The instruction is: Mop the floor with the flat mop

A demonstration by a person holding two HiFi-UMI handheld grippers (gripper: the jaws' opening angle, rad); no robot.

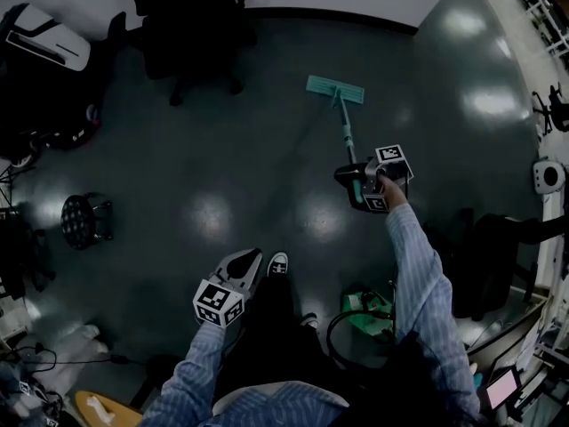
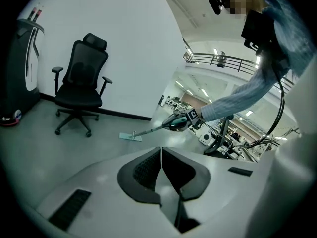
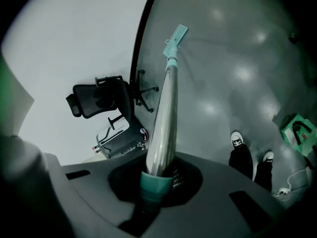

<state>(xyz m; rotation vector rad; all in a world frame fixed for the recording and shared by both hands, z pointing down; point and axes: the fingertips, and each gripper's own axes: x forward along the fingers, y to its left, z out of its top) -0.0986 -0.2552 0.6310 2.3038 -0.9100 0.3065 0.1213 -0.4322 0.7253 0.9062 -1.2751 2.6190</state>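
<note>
Mopping is the step in hand, with the stroke run one-handed. My right gripper [image 1: 360,183] is clamped on the teal grip collar at the top end of the mop handle [image 1: 343,130]. The right gripper view confirms it: both jaws are closed on that collar and the metal tube runs straight out from between them. My left gripper [image 1: 242,267] is clenched on nothing. Its two pads meet along one seam in the left gripper view, and it hangs low beside my shoe [image 1: 278,262], taking no part in the stroke.

The flat mop head [image 1: 335,88] lies flat on the floor [image 1: 222,176] at about 1 o'clock from my feet, with the handle slanting back from it to the right gripper. My right arm is extended, so I judge the head to be near the far end of its reach.

The office chair [image 1: 191,34] stands at about 11 o'clock, well apart from the mop head, against the wall. A small round stool [image 1: 84,219] stands at 9 o'clock.

Next move, as I judge it:
1. Hold the clamp firm on the collar.
2. Draw or sweep the head across an adjacent strip, keeping the pad flat.
3. Steer clear of the chair base.

How much of the floor is already wiped cannot be told.
</note>
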